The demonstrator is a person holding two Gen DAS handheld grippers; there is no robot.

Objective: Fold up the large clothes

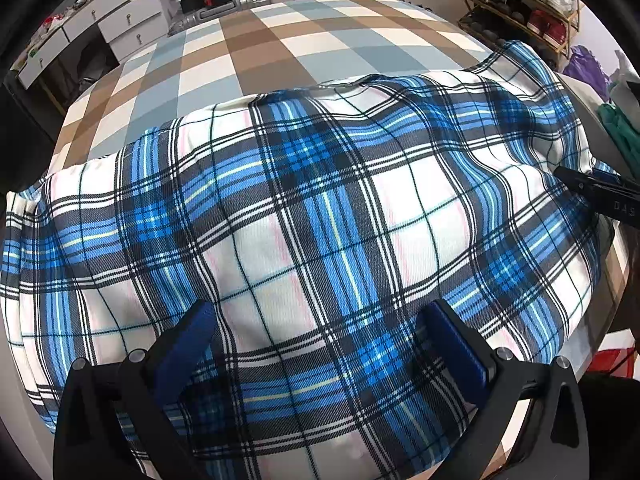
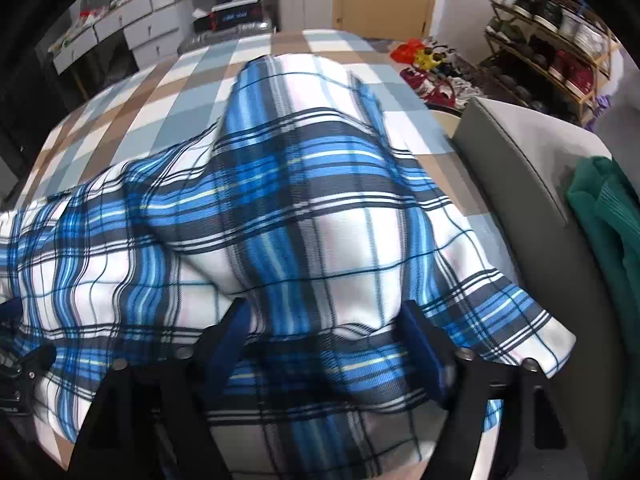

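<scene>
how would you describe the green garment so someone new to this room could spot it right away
Start at the bed with the brown, grey-blue and white checked cover and look to the grey padded panel along its right side. The green garment lies just beyond that panel, at the picture's right edge. It is plain dark green, unlike the blue-and-white plaid garment spread on the bed.

White letters "DAS" on the right gripper [image 1: 600, 196], otherwise nothing legible.
</scene>
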